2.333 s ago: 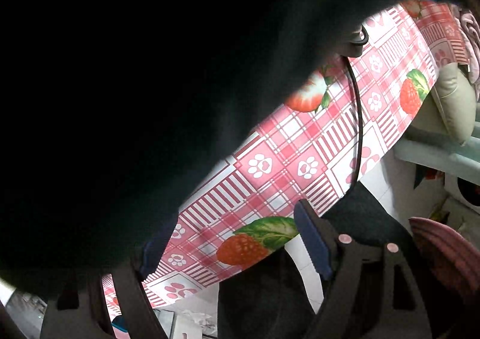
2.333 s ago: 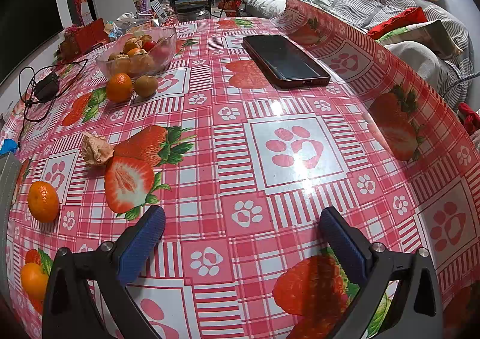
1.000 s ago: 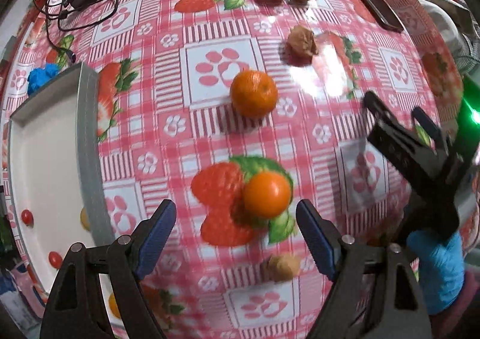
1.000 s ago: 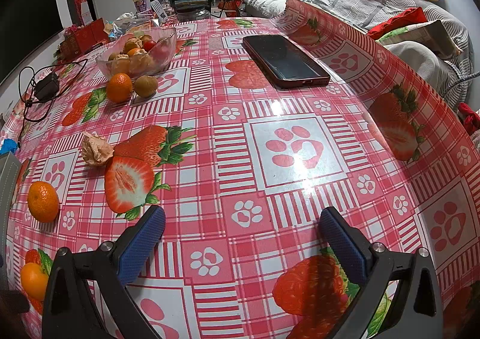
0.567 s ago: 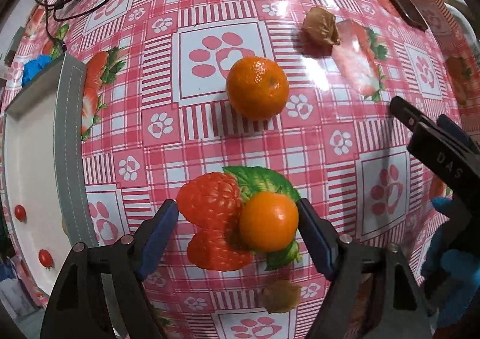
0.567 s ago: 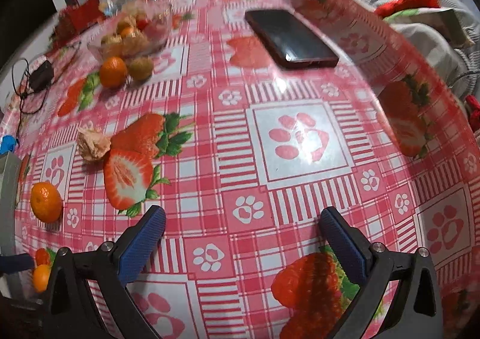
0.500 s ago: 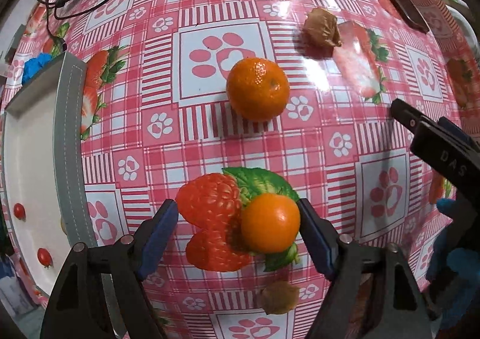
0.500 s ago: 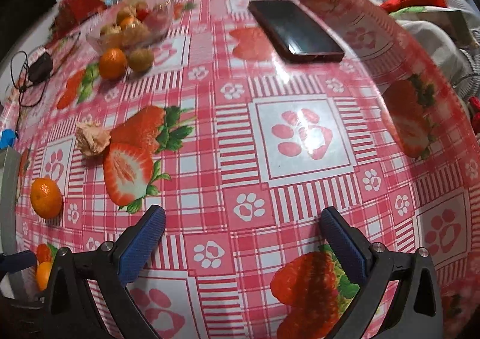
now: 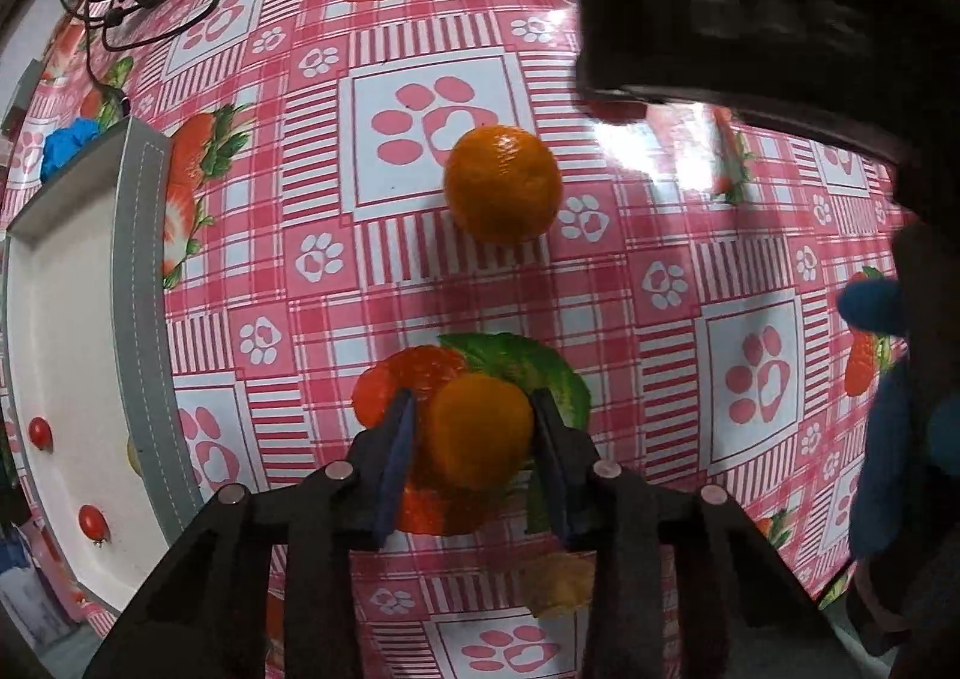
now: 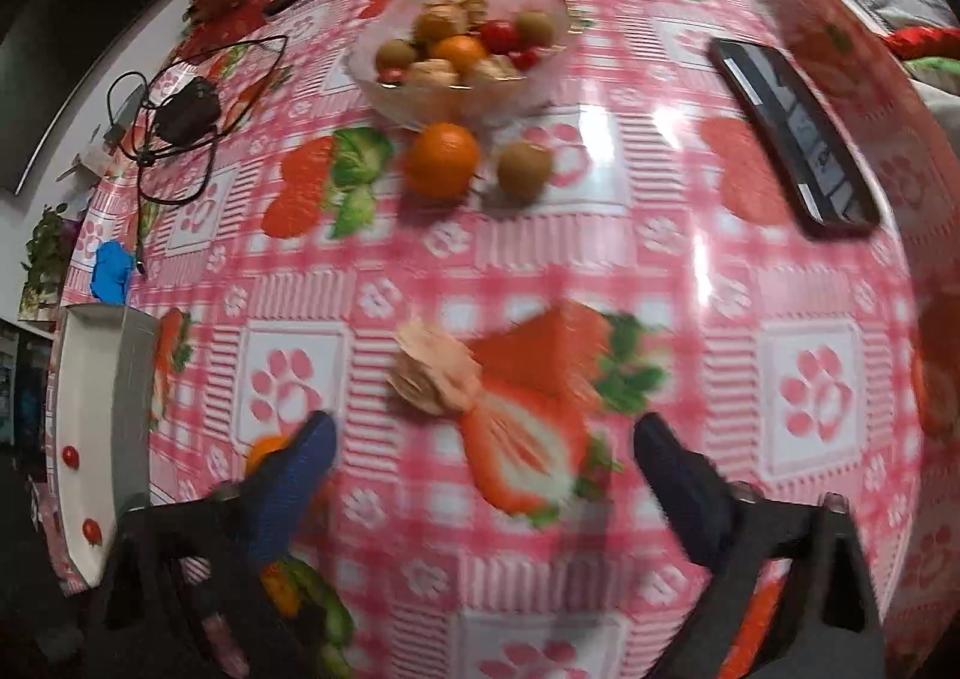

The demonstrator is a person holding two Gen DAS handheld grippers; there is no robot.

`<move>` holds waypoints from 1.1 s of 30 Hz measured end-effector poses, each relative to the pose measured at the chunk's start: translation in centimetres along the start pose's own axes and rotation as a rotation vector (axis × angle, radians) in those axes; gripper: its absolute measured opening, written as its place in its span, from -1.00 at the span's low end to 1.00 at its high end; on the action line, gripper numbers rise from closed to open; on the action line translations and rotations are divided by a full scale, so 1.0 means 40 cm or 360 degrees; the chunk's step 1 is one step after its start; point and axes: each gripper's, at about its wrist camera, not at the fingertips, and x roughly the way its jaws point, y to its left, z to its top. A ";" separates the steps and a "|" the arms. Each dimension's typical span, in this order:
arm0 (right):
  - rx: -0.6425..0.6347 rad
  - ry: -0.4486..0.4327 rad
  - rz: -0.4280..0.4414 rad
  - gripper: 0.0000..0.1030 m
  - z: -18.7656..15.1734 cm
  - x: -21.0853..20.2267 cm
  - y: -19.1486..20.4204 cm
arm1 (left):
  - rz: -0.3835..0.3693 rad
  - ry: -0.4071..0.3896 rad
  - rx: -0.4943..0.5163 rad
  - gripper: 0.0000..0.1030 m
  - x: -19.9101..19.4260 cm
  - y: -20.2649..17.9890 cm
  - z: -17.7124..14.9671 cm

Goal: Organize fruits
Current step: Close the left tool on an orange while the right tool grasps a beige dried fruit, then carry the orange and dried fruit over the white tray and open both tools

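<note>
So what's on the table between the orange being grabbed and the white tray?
Nothing but tablecloth. In the left wrist view, the stretch from the held orange to the tray shows only the printed strawberry and paw pattern.

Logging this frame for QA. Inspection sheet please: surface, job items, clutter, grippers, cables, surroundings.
Surface: table under a pink checked cloth with strawberry and paw prints; glare patches.
Job's things: near orange between the left fingers; second orange loose beyond it; glass bowl of mixed fruit, with a third orange and a kiwi beside it; white tray at the left holding cherry tomatoes.
Clutter: phone, crumpled brown husk, blue object.
Grippers: left gripper shut on the near orange; right gripper open, empty, image blurred.
Cables: black adapter and cord at the far left.
Surroundings: dim room, bedding behind the table.
</note>
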 end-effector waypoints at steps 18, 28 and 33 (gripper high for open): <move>0.0052 0.0040 0.0099 -0.43 0.012 0.020 0.006 | -0.0105 -0.0018 -0.0120 -0.29 -0.047 0.115 -0.044; 0.0181 0.0103 0.0177 -0.43 -0.112 -0.062 -0.041 | -0.0159 -0.0069 -0.0150 -0.29 -0.112 0.210 -0.107; 0.0160 0.0118 0.0187 -0.43 -0.148 -0.087 -0.020 | -0.0181 -0.0136 -0.0192 -0.29 -0.169 0.255 -0.149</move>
